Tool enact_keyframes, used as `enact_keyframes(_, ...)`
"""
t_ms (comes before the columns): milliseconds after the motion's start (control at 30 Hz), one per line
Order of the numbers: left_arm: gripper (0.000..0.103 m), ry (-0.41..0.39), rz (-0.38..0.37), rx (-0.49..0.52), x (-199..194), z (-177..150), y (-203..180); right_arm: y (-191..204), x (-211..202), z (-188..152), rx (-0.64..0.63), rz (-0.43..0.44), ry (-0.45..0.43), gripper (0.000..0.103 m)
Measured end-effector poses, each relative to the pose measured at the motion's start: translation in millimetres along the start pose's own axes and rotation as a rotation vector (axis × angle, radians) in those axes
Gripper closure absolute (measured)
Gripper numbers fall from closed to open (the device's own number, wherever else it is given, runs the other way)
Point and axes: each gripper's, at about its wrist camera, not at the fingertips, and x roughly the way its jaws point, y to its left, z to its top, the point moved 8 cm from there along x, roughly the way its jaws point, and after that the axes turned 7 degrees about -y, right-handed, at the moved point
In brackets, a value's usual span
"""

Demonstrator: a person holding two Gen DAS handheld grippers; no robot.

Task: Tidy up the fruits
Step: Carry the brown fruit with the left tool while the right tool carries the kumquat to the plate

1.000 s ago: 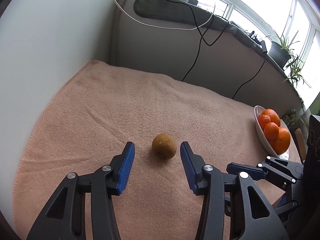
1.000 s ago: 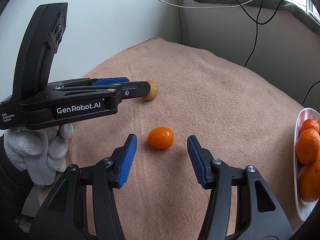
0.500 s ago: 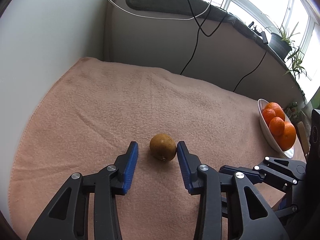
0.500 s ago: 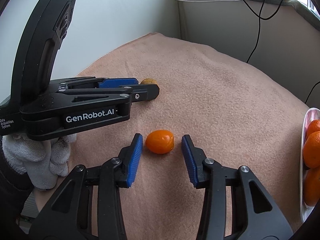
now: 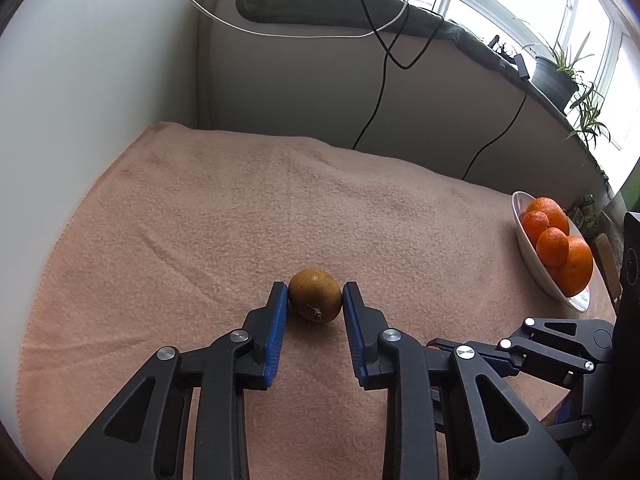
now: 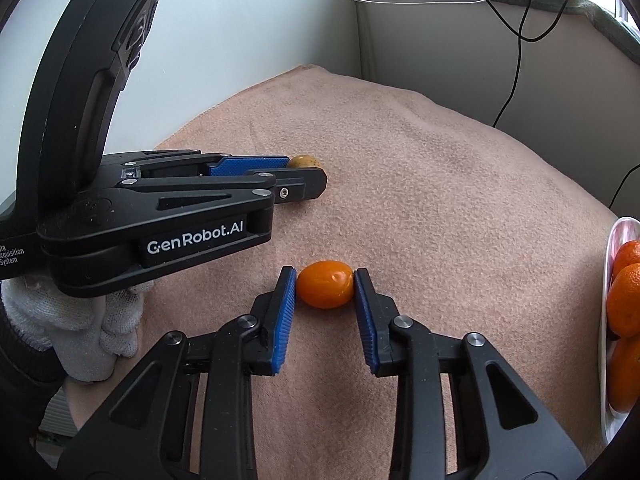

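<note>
A brown round fruit (image 5: 315, 300) lies on the pink cloth (image 5: 280, 200). My left gripper (image 5: 315, 288) is closing on it, and both blue pads touch its sides. A small oval orange fruit (image 6: 325, 290) lies nearer the front, and my right gripper (image 6: 324, 276) is closing on it with both pads against its ends. In the right wrist view the left gripper (image 6: 304, 172) reaches in from the left, with the brown fruit (image 6: 304, 161) peeking above its near finger. A white bowl (image 5: 528, 248) of oranges (image 5: 552, 240) stands at the cloth's right edge.
A white-gloved hand (image 6: 92, 328) holds the left gripper's handle. The wall (image 5: 100, 80) runs along the left of the table, and a ledge (image 5: 360, 92) with hanging cables lies behind it. Potted plants (image 5: 560, 72) stand on the sill. The bowl's rim (image 6: 610, 248) shows at the far right.
Both grippers' jaws have drawn in from wide apart until the pads meet the fruit. Neither fruit has left the cloth, and both hands have stayed in place.
</note>
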Motion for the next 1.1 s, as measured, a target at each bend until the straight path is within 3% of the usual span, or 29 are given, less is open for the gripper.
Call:
enact_keyframes(567,0.077,-0.02,-0.006,-0.037,-9,-3,7,1,-1,0,-0.014,-0.006,0.007,0.073)
enact_keyframes(1100,0.077,-0.049,-0.025,-0.045,-31,-4,-3,0,-29,1,-0.02,-0.028,-0.037,0.073)
